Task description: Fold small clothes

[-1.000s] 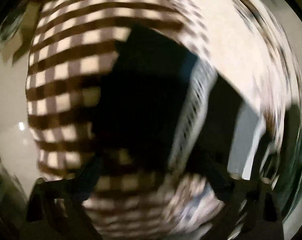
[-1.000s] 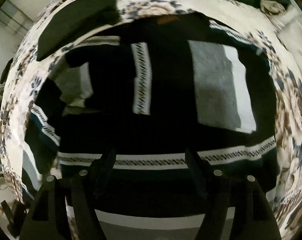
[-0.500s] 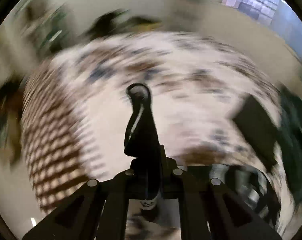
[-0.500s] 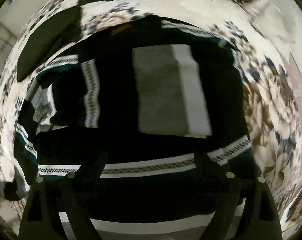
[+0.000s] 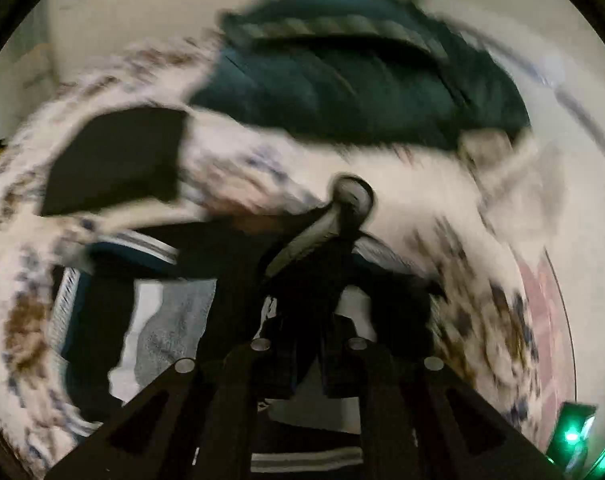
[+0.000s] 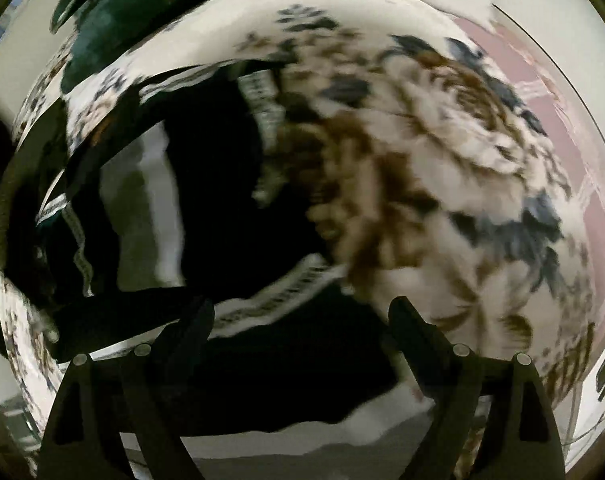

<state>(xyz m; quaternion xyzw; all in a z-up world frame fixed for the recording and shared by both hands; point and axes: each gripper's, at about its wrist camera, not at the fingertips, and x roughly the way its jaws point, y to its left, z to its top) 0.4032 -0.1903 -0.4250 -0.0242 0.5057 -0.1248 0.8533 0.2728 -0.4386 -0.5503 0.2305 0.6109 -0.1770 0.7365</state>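
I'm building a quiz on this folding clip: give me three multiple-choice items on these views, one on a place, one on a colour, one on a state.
1. Where does the striped garment lie?
A. on the floral bedspread
B. on a wooden chair
C. in a basket

2. What colour is the pillow at the far end?
A. red
B. dark green
C. yellow

3. How do the right gripper jaws stand?
A. shut on cloth
B. open
C. out of view

Answers:
1 A, floral print borders the garment.
2 B, it shows deep green in the left wrist view.
3 B, a wide gap separates the fingers above the garment.
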